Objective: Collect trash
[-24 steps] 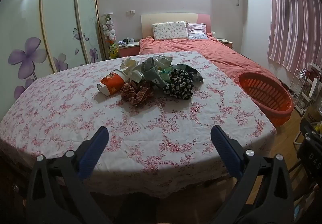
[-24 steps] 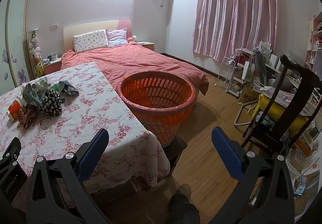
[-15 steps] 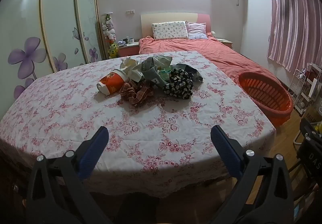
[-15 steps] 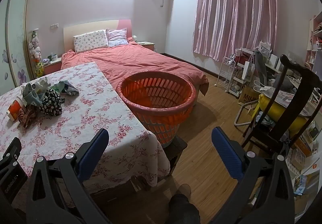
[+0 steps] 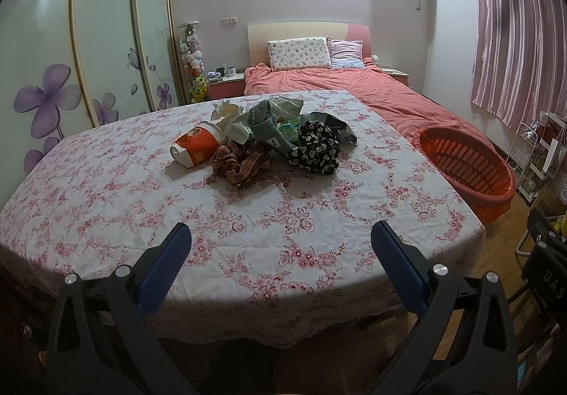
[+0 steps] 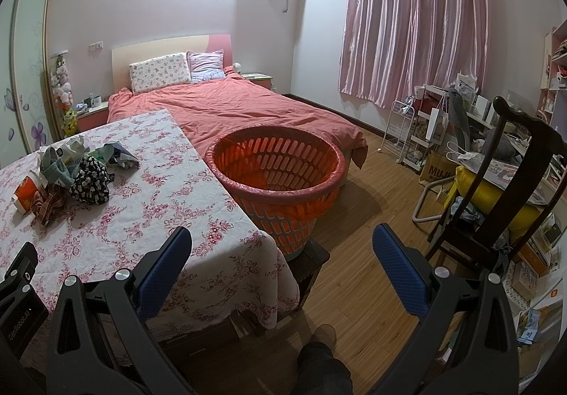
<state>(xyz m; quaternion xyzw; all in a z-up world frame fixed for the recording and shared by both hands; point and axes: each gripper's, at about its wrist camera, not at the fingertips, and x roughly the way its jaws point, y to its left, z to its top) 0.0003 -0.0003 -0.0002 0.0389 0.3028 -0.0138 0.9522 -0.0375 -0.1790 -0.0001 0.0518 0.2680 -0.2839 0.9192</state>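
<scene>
Bedroom table (image 5: 248,235) with trash pile (image 5: 269,139), basket (image 6: 276,168) interior right-view only; both hand-held grippers (image 5: 280,246) (image 6: 281,246) agape, empty.

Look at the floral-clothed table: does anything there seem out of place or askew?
Yes. A red-and-white paper cup lies tipped on its side beside a heap of crumpled cloths and wrappers mid-table.
</scene>
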